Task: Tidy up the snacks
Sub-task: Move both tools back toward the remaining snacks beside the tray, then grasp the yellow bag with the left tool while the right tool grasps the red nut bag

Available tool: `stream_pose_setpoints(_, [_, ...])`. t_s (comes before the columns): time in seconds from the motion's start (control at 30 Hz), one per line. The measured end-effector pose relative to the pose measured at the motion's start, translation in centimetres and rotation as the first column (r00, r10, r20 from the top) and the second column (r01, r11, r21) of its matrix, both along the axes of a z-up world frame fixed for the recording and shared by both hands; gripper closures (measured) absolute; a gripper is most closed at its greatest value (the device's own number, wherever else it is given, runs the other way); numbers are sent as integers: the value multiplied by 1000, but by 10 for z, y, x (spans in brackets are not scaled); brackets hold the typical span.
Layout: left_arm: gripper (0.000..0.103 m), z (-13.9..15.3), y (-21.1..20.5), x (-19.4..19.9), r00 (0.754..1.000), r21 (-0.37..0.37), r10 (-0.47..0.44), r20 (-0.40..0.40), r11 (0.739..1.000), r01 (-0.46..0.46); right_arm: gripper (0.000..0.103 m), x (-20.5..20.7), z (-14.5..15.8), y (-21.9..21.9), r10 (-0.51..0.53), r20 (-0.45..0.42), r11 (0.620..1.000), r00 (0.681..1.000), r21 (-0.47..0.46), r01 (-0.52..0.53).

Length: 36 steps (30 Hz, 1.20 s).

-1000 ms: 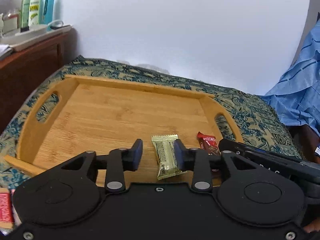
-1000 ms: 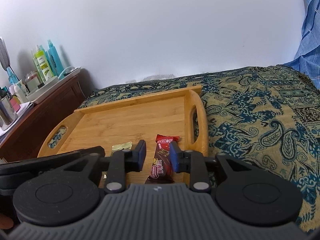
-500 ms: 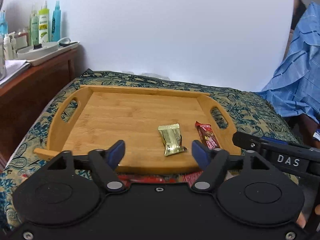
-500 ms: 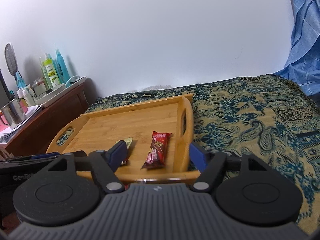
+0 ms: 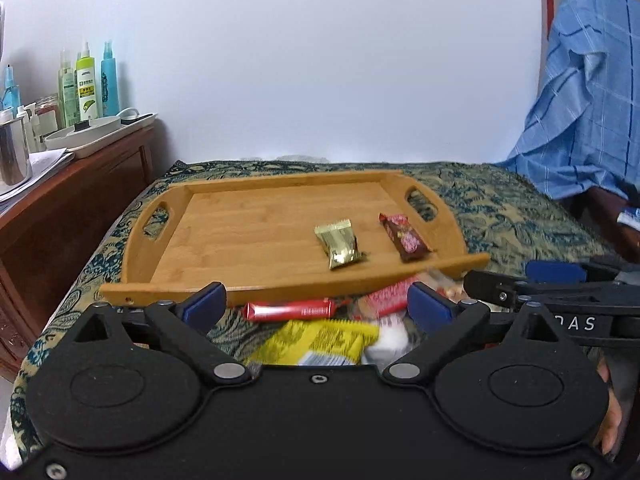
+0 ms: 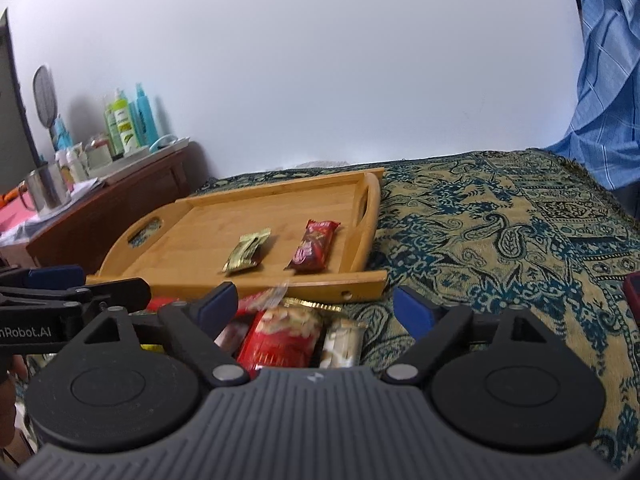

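Note:
A wooden tray (image 5: pixel 248 236) (image 6: pixel 192 240) lies on the patterned bedspread. On it lie a gold snack packet (image 5: pixel 339 242) (image 6: pixel 247 251) and a dark red snack bar (image 5: pixel 405 237) (image 6: pixel 313 245), side by side near the right handle. My left gripper (image 5: pixel 316 306) is open and empty above a pile of loose snacks in front of the tray: a red stick (image 5: pixel 290 310) and a yellow packet (image 5: pixel 320 340). My right gripper (image 6: pixel 316 306) is open and empty above a red packet (image 6: pixel 282 336) and a pale packet (image 6: pixel 340 340).
A wooden cabinet (image 5: pixel 60 200) with bottles, a white tray and a metal cup stands at the left. Blue checked cloth (image 5: pixel 580 100) hangs at the right. The bedspread (image 6: pixel 500 232) stretches right of the tray. The other gripper's body shows at each view's side.
Both grippers opened, left the gold packet and red bar on the tray, and drew back toward the near side. The snack pile before the tray has come into view.

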<state>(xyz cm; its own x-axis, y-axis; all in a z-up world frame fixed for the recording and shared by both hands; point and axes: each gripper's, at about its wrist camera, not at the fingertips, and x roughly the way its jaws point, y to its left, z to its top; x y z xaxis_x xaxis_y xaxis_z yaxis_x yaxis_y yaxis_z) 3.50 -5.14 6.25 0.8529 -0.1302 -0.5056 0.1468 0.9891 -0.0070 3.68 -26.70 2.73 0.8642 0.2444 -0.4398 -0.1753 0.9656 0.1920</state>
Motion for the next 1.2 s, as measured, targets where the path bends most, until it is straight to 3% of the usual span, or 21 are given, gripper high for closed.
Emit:
stream_pose_setpoints(0.3, [6,-24,7,1,999,28,-6,-39,1000,7,15,-10,-9,17,30,17,997,999,-76,-28])
stream_pose_setpoints(0.47, [19,-29,12,8,997,10,-23,-73,1000,24,26,-9,-12,26,58,2,994,998,-94,-58])
stream_pose_setpoints(0.77, [32,-36,12,14,994,-1,-33,-108,999,33,32,-5,-21,33,74,-31,992,997,-101,-77])
stream_pose_setpoints(1.2, [34,-39,11,16,992,1,-22,-124,1000,22,38,-2,-22,35,79,-37,992,996,-96,-82])
